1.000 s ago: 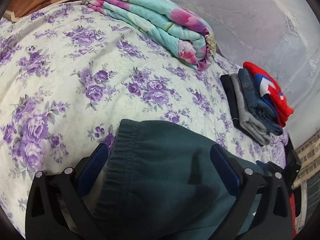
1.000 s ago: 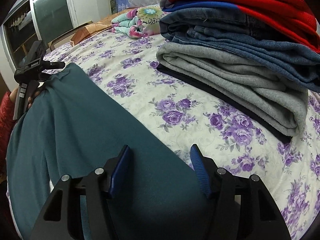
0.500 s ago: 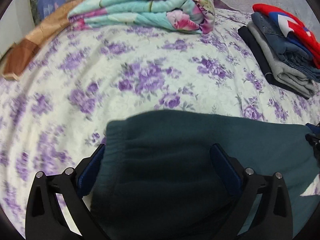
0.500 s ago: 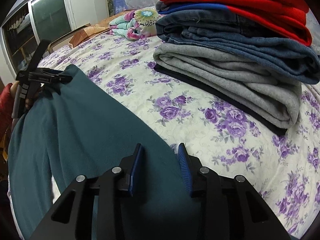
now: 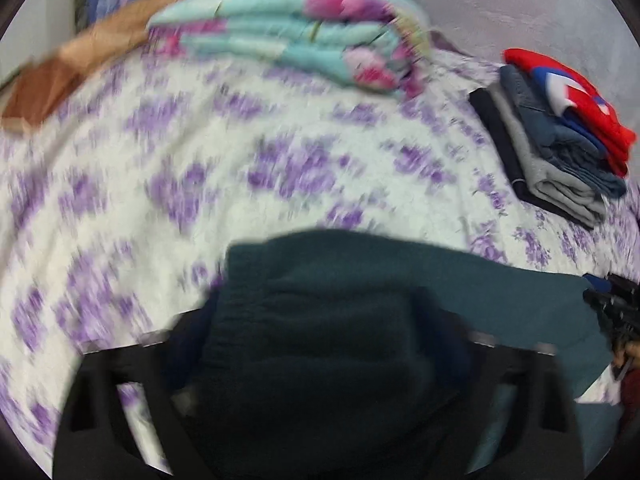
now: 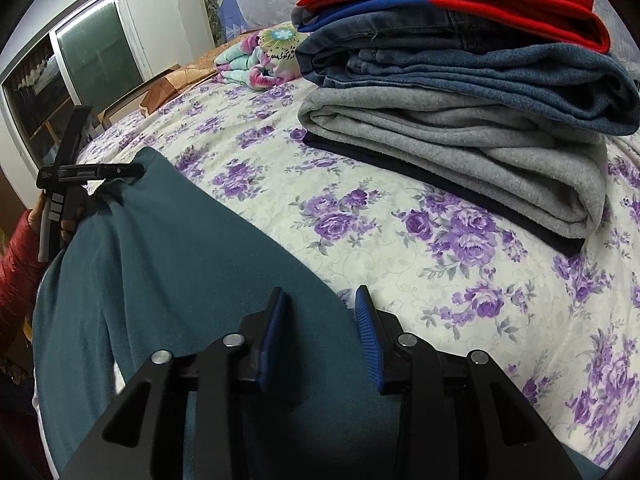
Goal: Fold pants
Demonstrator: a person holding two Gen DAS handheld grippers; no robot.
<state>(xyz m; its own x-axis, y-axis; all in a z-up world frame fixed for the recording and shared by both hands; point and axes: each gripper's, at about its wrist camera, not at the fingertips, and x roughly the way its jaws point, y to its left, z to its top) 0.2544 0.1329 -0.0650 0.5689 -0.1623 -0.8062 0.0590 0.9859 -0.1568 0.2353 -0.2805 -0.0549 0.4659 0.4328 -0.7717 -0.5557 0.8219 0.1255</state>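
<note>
Teal pants point(image 6: 168, 264) lie across the near edge of the bed, over the floral sheet point(image 6: 360, 216), running from the right gripper point(image 6: 320, 312) to the left gripper point(image 5: 320, 320).

Right gripper: blue pads w/ the pants' edge between them, jaws closing; a gap shows either side of the cloth, so pads not pressing yet. Cloth passes under the black frame & fills the lower left of the right wrist view.

Left gripper: view badly blurred. The gathered waistband end of the pants sits bunched between the fingers, jaws closing on it; can't tell if the pads already press, blur hides the contact. Seen from the right wrist cam, that gripper point(image 6: 120, 170) sits at the far end of the pants, cloth puckered just below its tip. A hand point(image 6: 60, 216) in a red sleeve point(image 6: 18, 256) holds its handle.

Further back, right side: stack of folded clothes point(image 6: 460, 140) on the sheet — dark layer at bottom, grey, denim, then red/blue on top. Well apart from the pants.

Far end of bed: folded floral quilt point(image 5: 296, 36), turquoise & pink, w/ a tan-brown cover point(image 5: 60, 76) beside it. Window point(image 6: 80, 68) on the wall beyond, left in the right cam.
</note>
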